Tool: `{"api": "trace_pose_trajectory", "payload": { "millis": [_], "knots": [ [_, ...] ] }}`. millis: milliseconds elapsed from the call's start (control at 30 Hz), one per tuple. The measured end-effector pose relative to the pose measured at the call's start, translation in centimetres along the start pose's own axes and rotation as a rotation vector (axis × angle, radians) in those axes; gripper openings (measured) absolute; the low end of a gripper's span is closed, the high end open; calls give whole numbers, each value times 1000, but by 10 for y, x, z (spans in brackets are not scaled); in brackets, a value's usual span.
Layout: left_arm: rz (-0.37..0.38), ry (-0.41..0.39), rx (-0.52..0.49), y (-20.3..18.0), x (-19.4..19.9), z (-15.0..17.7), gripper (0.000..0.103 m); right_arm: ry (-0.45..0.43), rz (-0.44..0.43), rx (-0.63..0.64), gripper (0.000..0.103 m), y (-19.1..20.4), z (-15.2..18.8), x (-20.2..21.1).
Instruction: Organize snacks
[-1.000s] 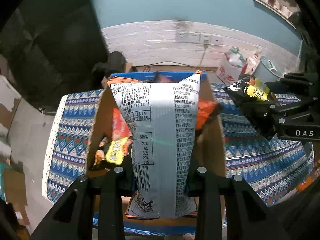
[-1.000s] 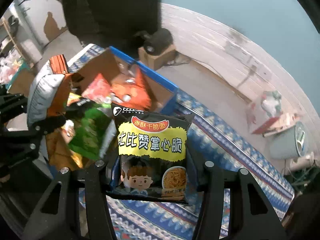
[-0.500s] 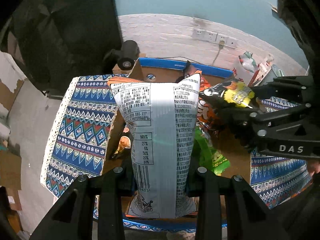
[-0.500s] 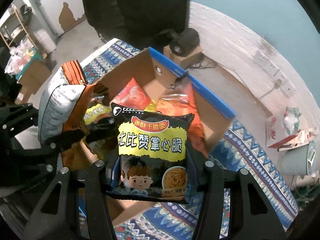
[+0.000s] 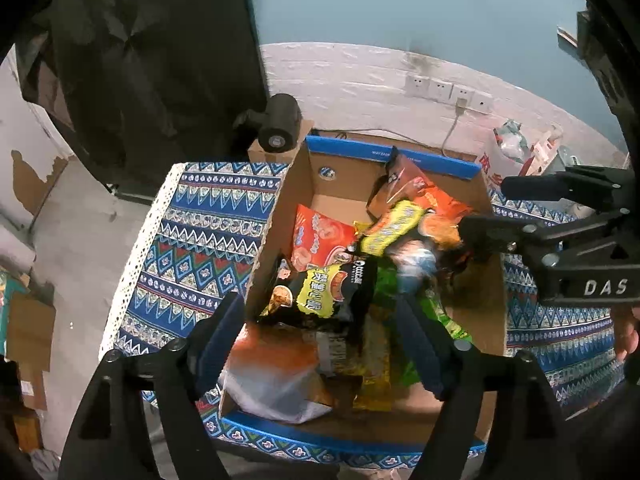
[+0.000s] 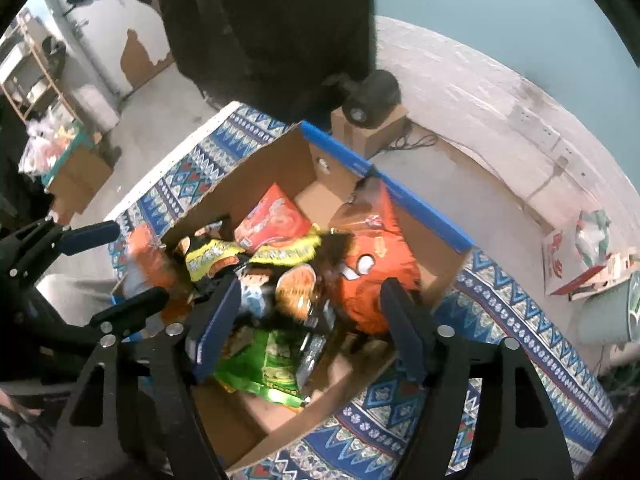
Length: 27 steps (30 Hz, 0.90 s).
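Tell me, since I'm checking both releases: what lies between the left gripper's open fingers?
In the left wrist view, the left gripper frames a black-and-yellow noodle packet lying inside the cardboard box.

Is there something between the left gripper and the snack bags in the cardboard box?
Nothing visible. The left gripper hangs with jaws open directly over the snack bags in the open-topped cardboard box.

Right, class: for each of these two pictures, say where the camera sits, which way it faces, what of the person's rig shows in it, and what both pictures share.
Left wrist view: sits on the left gripper, looks down into the cardboard box of snacks; its own open fingers frame the bottom, the right gripper enters from the right.
Right wrist view: sits on the right gripper, looks down into the same box; its open fingers show below, the left gripper at left.
Shared: the box, the patterned cloth, the orange bag.
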<state>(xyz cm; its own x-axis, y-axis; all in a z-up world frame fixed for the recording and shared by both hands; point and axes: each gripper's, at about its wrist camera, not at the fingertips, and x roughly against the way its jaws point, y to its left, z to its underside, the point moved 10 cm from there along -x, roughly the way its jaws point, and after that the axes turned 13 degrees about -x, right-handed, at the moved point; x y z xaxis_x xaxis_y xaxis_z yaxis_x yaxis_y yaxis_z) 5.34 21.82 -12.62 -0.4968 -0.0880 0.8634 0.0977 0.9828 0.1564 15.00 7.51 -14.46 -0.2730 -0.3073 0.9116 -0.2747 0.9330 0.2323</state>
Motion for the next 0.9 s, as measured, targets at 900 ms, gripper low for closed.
{"api": "trace_pose_trajectory", "payload": {
  "millis": [900],
  "knots": [
    [-103, -126, -89, -27, 52, -32, 97, -207, 147, -89, 79, -55, 20, 88]
  ]
}}
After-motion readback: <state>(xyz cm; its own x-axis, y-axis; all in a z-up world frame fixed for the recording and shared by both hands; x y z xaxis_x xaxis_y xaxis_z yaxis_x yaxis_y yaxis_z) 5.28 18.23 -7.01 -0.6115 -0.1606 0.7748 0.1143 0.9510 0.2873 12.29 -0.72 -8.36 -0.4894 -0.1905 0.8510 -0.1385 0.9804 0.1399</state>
